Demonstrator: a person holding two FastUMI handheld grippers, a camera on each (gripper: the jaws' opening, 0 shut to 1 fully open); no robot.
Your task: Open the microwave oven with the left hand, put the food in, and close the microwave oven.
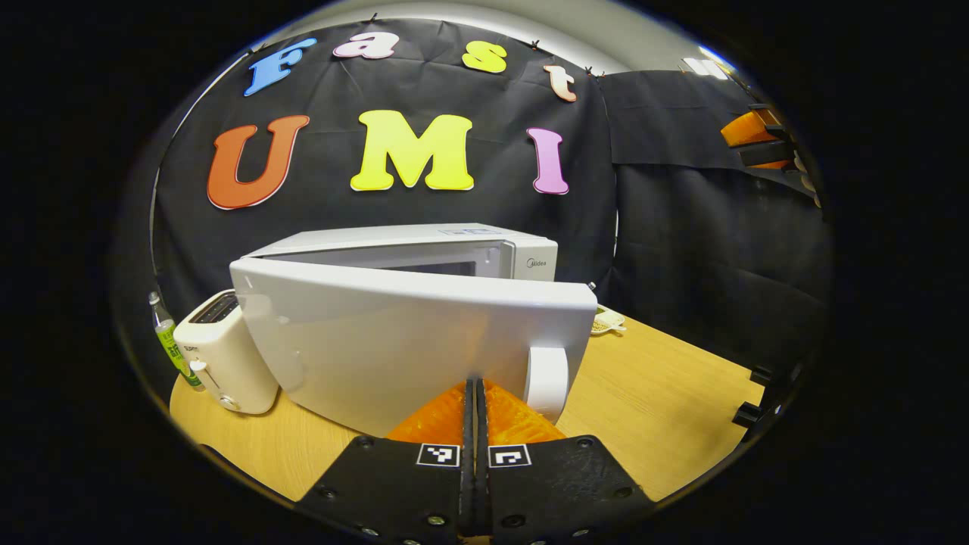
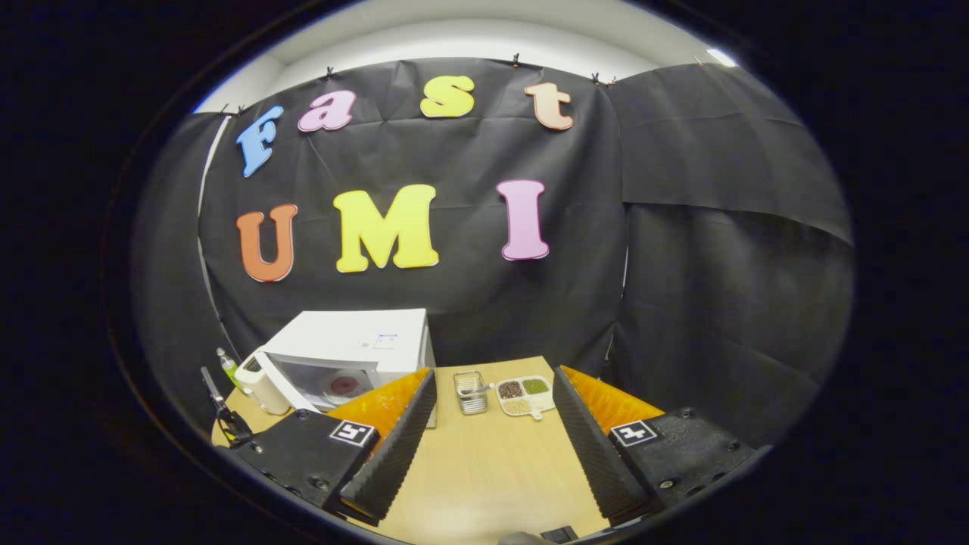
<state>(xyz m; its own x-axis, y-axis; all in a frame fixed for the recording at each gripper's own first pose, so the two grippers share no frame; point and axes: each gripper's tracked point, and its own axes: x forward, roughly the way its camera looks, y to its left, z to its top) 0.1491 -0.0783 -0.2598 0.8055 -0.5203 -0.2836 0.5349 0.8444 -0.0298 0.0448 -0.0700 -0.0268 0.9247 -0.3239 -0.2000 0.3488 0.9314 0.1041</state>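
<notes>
Here, the left tool (image 1: pixel 475 412), fingers pressed together on nothing, is sitting against the half-open door (image 1: pixel 409 341) of the microwave (image 2: pixel 356 356), while the right tool (image 2: pixel 488 424) is hovering wide and empty, the food tray (image 2: pixel 524 395) waiting on the tabletop (image 2: pixel 484 469).

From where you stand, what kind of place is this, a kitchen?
Probably a staged recording booth, not a real kitchen: a microwave and toaster sit on a wooden table, with black cloth for walls.
</notes>
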